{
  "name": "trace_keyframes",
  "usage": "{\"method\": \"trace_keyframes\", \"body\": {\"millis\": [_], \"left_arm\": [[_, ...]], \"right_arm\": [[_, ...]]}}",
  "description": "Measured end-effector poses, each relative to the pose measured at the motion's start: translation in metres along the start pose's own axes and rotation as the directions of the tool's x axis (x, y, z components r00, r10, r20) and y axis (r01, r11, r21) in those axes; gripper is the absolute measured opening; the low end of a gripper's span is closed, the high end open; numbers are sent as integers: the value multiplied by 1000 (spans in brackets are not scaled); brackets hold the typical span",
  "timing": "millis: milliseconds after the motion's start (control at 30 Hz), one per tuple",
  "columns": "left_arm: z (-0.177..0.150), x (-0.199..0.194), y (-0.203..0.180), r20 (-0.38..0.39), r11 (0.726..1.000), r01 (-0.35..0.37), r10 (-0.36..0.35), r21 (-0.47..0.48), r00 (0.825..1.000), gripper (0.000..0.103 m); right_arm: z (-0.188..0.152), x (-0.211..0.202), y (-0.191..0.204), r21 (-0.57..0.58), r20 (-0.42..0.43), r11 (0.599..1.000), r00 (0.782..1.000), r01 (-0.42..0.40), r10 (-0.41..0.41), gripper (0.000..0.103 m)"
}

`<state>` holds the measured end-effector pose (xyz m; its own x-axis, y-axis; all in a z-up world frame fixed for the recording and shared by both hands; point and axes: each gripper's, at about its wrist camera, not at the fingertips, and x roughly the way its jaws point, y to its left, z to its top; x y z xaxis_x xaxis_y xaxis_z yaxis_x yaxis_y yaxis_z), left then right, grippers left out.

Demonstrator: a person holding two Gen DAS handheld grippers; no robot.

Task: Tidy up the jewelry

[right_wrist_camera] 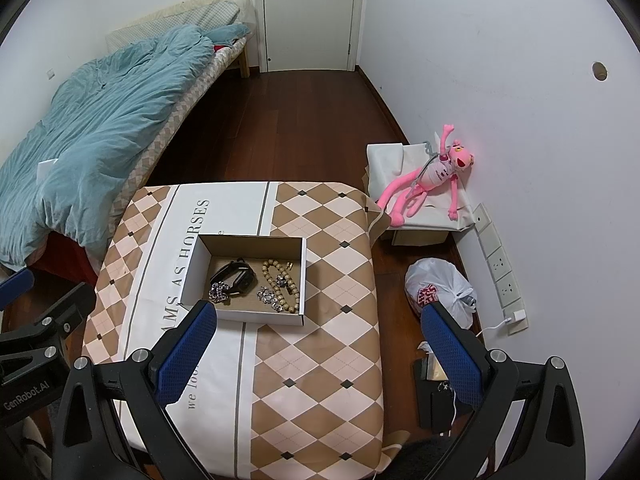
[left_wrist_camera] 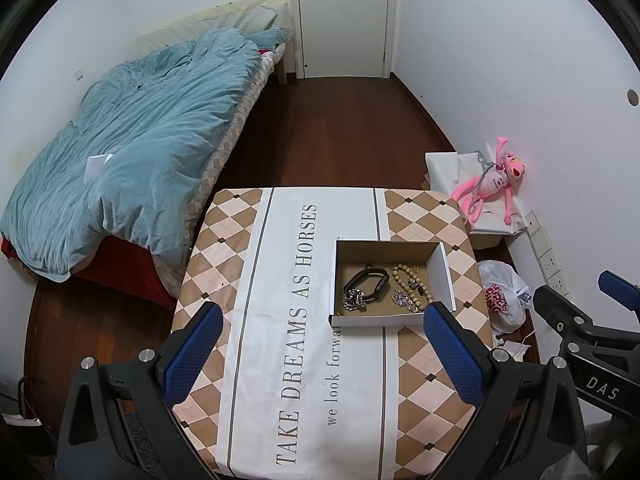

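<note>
A white cardboard box (left_wrist_camera: 344, 280) (right_wrist_camera: 304, 276) sits on the table and holds the jewelry. Inside are a black bangle (left_wrist_camera: 367, 282) (right_wrist_camera: 236, 276), a silver chain (left_wrist_camera: 354, 300) (right_wrist_camera: 219, 292), a wooden bead bracelet (left_wrist_camera: 412, 284) (right_wrist_camera: 282, 286) and sparkly silver pieces (left_wrist_camera: 402, 300) (right_wrist_camera: 266, 294). My left gripper (left_wrist_camera: 322, 354) is open and empty above the table, just in front of the box. My right gripper (right_wrist_camera: 320, 354) is open and empty, in front of and to the right of the box. The right gripper shows in the left wrist view (left_wrist_camera: 592, 320), the left gripper in the right wrist view (right_wrist_camera: 40, 320).
The table (left_wrist_camera: 280, 320) (right_wrist_camera: 320, 360) has a diamond-patterned cloth with printed words. A bed with a teal duvet (left_wrist_camera: 132, 140) lies to the left. A pink plush toy (right_wrist_camera: 432, 176) lies on a white box at the right; a white plastic bag (right_wrist_camera: 440, 292) sits on the floor.
</note>
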<state>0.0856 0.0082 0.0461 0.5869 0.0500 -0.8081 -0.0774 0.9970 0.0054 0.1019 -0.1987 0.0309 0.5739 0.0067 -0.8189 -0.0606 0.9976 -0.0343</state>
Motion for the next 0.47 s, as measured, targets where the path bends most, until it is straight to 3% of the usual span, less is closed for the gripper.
{"method": "trace_keyframes", "body": {"millis": [467], "left_arm": [[-1,3,0,-14,1000,9,-9,9,1000,102]], "right_arm": [[1,-1,-1,-4,-1,1000,1000,5,-5,103]]}}
